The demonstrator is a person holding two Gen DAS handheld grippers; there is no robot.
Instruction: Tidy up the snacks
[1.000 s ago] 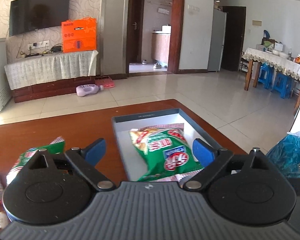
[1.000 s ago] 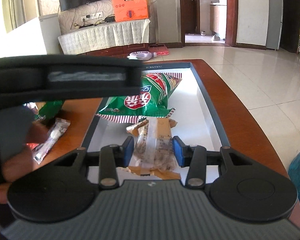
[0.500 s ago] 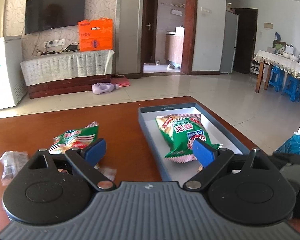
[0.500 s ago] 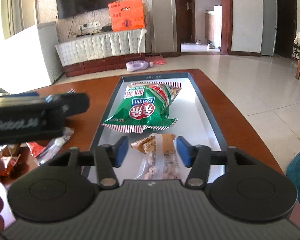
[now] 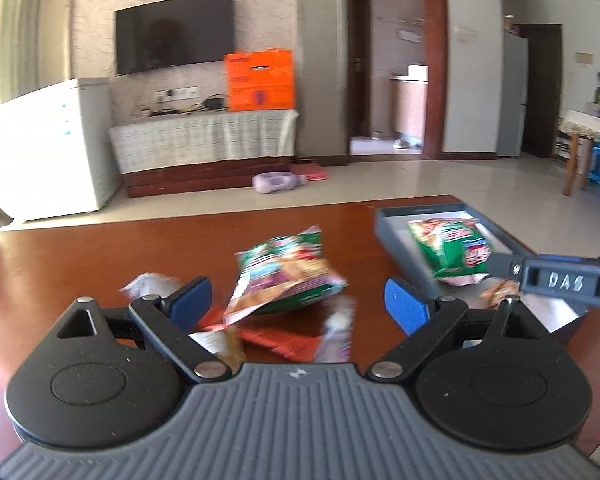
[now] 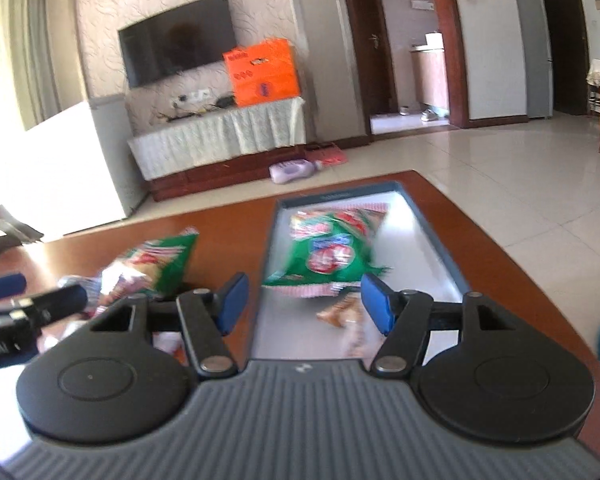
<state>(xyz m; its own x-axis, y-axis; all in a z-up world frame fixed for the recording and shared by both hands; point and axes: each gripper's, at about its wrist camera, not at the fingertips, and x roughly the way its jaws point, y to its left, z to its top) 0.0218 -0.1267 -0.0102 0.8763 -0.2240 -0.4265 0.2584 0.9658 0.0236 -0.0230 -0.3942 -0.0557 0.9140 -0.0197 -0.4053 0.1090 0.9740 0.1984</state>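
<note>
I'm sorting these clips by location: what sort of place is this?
Most likely a home living room: a wall-mounted TV above a cloth-draped low cabinet, a tiled floor, and a doorway to another room.

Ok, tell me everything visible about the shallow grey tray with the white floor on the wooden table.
The shallow grey tray is a long rectangular box with low dark-grey walls and a glossy white floor. It lies flat on the red-brown wooden table, near its right edge. Inside, a green snack bag lies at the far end, and a clear-wrapped brownish snack sits nearer the camera. The open right gripper hovers over its near end, touching nothing.
</note>
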